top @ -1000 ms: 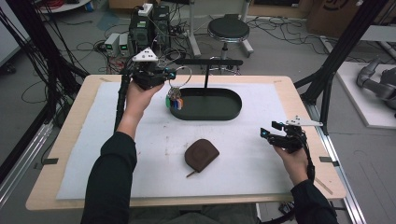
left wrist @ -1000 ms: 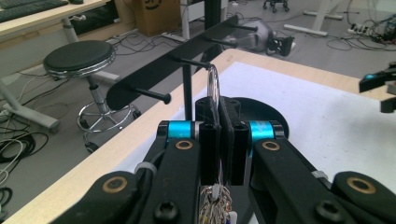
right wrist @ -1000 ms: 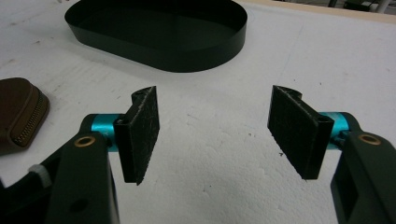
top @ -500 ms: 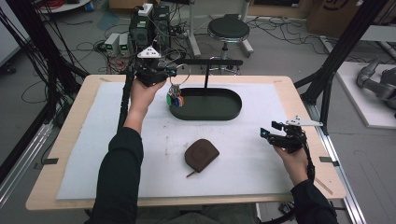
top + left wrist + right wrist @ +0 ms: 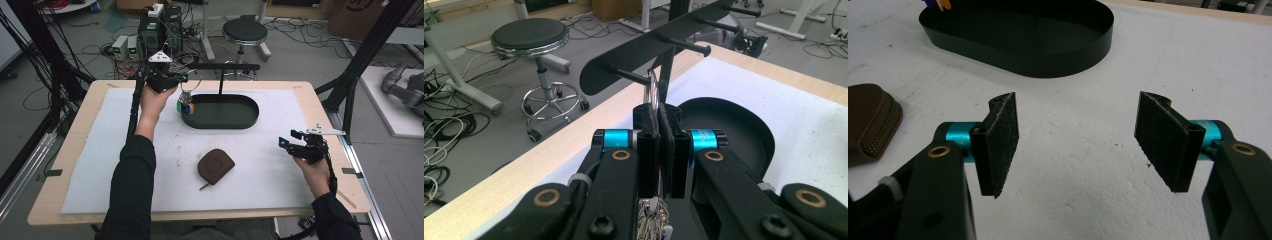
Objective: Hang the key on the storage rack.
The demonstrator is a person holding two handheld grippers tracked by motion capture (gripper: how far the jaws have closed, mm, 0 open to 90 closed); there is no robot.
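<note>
one black oval tray (image 5: 240, 122) sits on the table (image 5: 75, 125), with one peg rack (image 5: 225, 66) rising behind it and one brown zip pouch (image 5: 215, 166) lying in front of it. one bunch of keys (image 5: 186, 104) hangs over the tray's left end, its metal ring (image 5: 652, 90) clenched in the left claw (image 5: 184, 78) just below a rack peg. the right claw (image 5: 1078, 145) stands released and empty, well to the right of the tray. the keys' count is hard to make out; the dangling bunch is cut off in the left gripper view. since the earlier frame the left claw has shifted slightly upward from the tray; the right has kept its place.
</note>
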